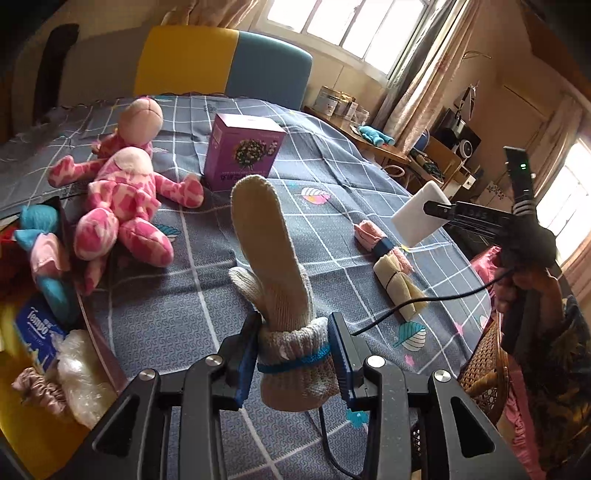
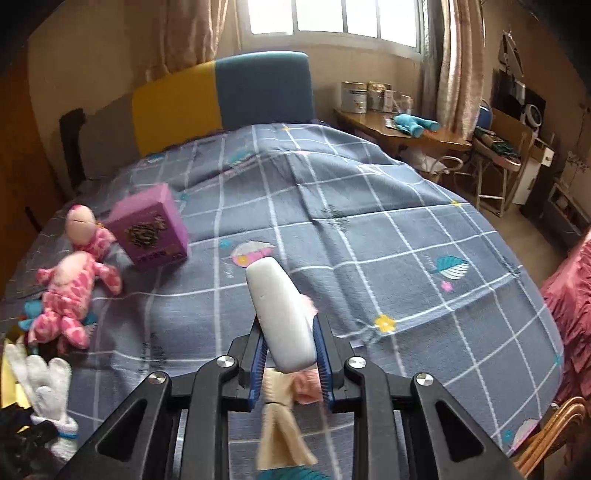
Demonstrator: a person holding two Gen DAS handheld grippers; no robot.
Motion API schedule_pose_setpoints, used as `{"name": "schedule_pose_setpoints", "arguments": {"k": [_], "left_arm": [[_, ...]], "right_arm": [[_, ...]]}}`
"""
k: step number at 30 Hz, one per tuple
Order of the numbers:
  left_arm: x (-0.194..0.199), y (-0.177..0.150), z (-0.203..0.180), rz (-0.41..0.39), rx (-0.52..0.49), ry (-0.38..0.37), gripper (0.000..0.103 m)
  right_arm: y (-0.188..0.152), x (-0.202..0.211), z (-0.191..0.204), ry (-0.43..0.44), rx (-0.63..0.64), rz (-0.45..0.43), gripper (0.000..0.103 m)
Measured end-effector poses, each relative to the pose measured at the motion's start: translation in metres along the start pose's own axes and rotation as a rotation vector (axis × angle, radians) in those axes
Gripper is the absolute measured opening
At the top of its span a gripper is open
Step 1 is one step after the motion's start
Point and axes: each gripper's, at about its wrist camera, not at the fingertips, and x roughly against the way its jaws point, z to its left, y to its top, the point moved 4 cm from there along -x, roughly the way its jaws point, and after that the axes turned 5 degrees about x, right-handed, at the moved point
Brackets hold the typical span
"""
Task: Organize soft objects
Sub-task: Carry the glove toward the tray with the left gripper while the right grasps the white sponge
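Knit mitten [image 1: 275, 266] clamped in left gripper [image 1: 293, 354], white block [image 2: 282, 317] clamped in right gripper [image 2: 290, 363], checked bedspread [image 2: 369, 221], sunlit window [image 2: 332, 18].

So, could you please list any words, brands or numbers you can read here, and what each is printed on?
"Tempo": on the blue tissue pack at the left edge of the left wrist view.
Purple box: print along its lower edge appears upside down, too blurred to read.
Nothing else legible in either view.

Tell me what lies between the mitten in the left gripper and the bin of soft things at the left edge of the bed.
The left gripper holds the cream mitten by its cuff. Toward the bin, only the pink plush toy lies near the path, one leg against the rim. Lifted over, nothing else visible blocks.
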Motion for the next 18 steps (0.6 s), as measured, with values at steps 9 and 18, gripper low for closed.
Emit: {"name": "schedule_pose_setpoints", "arguments": {"k": [9, 18], "left_arm": [[0.030, -0.002, 0.024, -0.058, 0.030, 0.100, 0.037], [0.061, -0.009, 0.052, -0.110, 0.063, 0.181, 0.037]], "right_arm": [[-0.032, -0.012, 0.117, 0.291, 0.137, 0.079, 0.024], [-0.064, -0.045, 0.164, 0.309, 0.178, 0.168, 0.024]]}}
